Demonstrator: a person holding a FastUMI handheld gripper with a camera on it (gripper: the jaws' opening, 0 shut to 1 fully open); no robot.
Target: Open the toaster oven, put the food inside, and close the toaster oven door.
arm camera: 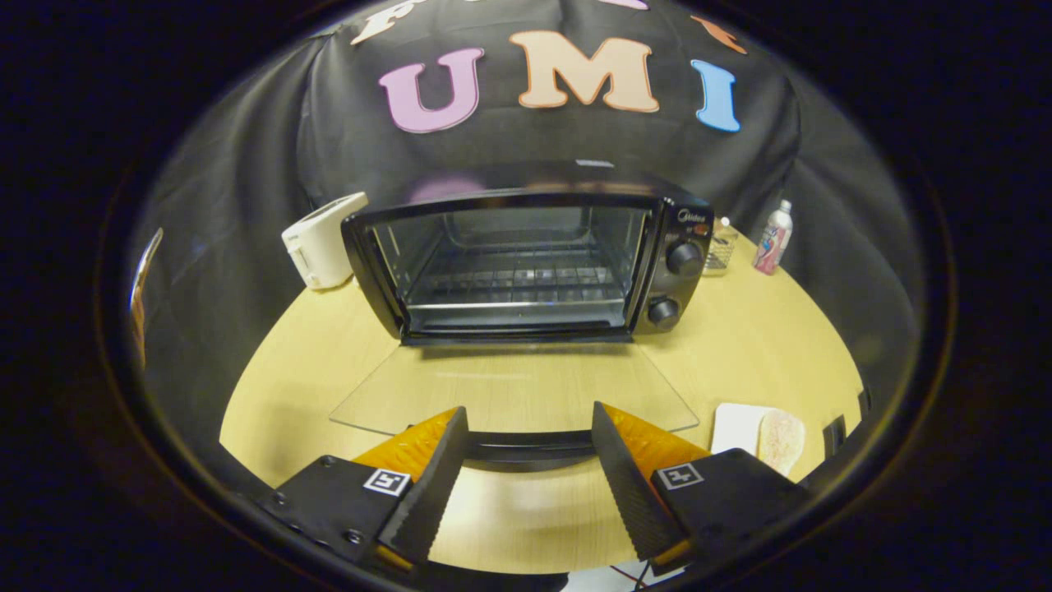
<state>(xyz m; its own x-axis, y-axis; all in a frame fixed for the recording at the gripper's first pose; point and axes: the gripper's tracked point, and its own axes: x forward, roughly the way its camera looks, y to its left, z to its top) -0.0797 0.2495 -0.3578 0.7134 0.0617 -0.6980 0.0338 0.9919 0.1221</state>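
Note:
A black toaster oven (pixel 526 263) stands on the wooden table (pixel 764 345) beyond my fingers, its cavity and wire rack (pixel 514 284) showing. Its glass door (pixel 514 395) lies folded down flat toward me, and the black door handle (pixel 530 448) sits just ahead of and between my fingertips. My gripper (pixel 530 427) is open, with nothing pressed between the orange-and-black fingers (pixel 427 485). A pale slice of food (pixel 781 440) rests on a white board (pixel 735 427) to the right of my right finger.
A white toaster (pixel 320 240) stands left of the oven. A small glass (pixel 720 247) and a pink-and-white bottle (pixel 773 238) stand at the back right. Two knobs (pixel 682 259) are on the oven's right panel. The table edge curves close behind my fingers.

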